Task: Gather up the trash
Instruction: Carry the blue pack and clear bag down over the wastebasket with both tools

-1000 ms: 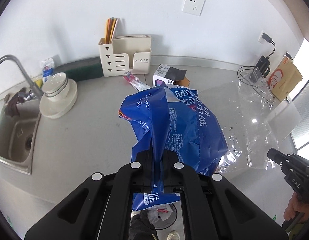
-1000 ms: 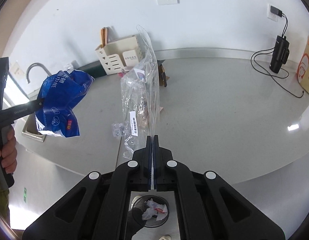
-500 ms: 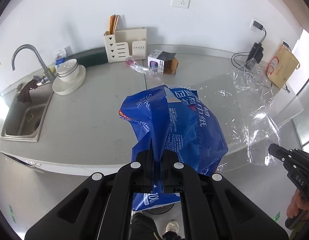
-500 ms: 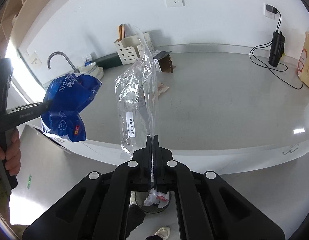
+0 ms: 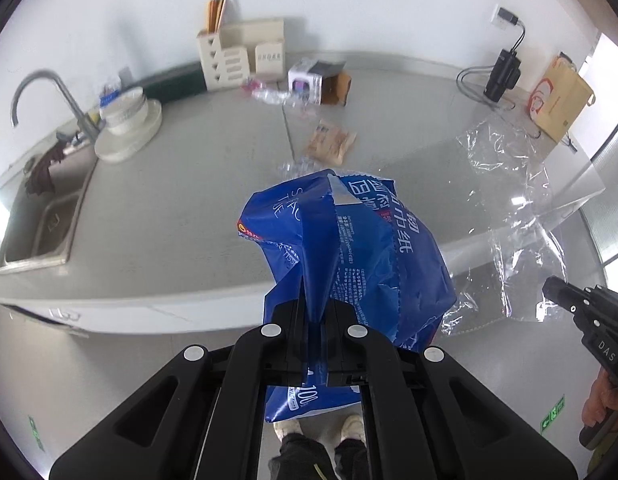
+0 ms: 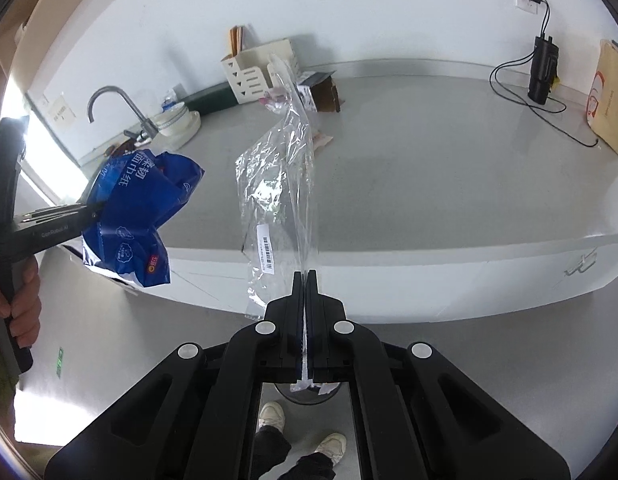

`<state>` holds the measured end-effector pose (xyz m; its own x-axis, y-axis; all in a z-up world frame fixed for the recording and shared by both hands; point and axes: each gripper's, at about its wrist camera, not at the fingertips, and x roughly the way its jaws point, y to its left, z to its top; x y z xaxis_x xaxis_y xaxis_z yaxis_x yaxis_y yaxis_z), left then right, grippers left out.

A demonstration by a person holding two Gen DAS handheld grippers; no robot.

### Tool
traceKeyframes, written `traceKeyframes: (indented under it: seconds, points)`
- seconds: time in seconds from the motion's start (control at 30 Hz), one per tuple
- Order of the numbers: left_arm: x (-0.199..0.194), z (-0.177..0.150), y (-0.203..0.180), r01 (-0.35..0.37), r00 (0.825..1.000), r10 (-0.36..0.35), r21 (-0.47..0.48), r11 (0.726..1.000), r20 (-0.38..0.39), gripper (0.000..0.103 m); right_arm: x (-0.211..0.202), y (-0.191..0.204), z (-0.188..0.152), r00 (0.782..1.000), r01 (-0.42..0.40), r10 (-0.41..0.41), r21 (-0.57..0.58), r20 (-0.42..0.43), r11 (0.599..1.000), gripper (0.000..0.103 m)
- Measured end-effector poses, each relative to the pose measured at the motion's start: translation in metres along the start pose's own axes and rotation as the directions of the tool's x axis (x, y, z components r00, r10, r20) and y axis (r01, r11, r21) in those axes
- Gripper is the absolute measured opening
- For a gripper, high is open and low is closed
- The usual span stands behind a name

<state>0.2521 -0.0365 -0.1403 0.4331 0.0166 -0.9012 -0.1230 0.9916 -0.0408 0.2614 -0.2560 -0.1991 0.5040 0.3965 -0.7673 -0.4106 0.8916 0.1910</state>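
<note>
My left gripper [image 5: 313, 312] is shut on a crumpled blue tissue wrapper [image 5: 361, 256], held in the air in front of the counter edge; the same blue wrapper [image 6: 137, 216] shows at the left of the right wrist view. My right gripper [image 6: 307, 280] is shut on a clear plastic bag [image 6: 281, 184] that hangs up from its jaws; that clear bag [image 5: 513, 216] shows at the right of the left wrist view. On the grey counter [image 5: 181, 208] lie a tan snack packet [image 5: 331, 142], a small crumpled clear wrapper [image 5: 297, 168] and an opened carton [image 5: 319, 78]. A bin [image 6: 307, 392] with trash sits on the floor below.
A sink [image 5: 37, 216] with a tap is at the counter's left, stacked bowls [image 5: 127, 120] beside it. A cream utensil holder [image 5: 241, 56] stands by the wall. A black charger with cable [image 5: 503, 74] and a brown paper bag [image 5: 561, 98] are at the right. The person's shoes [image 6: 301, 430] are below.
Both grippers have drawn back from the counter and sunk, carrying the blue wrapper and the clear bag out past its front edge. The floor and shoes now show below.
</note>
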Motion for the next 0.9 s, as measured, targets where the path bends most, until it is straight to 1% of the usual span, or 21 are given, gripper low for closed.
traceKeyframes:
  seconds: [0.07, 0.17, 0.37, 0.63, 0.77, 0.9]
  points:
    - [0.013, -0.013, 0.006, 0.011, 0.999, -0.011, -0.015, 1.0, -0.036, 0.003, 0.013, 0.004, -0.013, 0.999, -0.006, 0.006, 0.01, -0.05, 1.0, 0.002]
    - [0.028, -0.029, 0.01, 0.018, 0.997, -0.02, -0.017, 1.0, -0.069, 0.003, 0.029, 0.01, -0.028, 0.995, -0.006, 0.007, 0.01, -0.101, 1.0, 0.002]
    - [0.065, -0.064, 0.017, 0.022, 0.987, -0.026, -0.032, 0.999, -0.159, 0.003, 0.055, 0.019, -0.057, 0.983, -0.016, 0.017, 0.005, -0.181, 1.0, 0.002]
    - [0.111, -0.108, 0.027, 0.02, 0.963, -0.033, -0.05, 0.999, -0.267, 0.003, 0.097, 0.021, -0.097, 0.957, -0.01, 0.014, 0.017, -0.289, 1.0, 0.002]
    - [0.132, -0.12, 0.03, 0.023, 0.953, -0.038, -0.051, 0.998, -0.302, 0.002, 0.12, 0.021, -0.11, 0.944, -0.004, 0.012, 0.025, -0.329, 1.0, 0.002]
    - [0.164, -0.131, 0.033, 0.021, 0.94, -0.037, -0.052, 0.998, -0.34, 0.003, 0.149, 0.018, -0.123, 0.929, 0.008, 0.005, 0.033, -0.369, 0.999, 0.002]
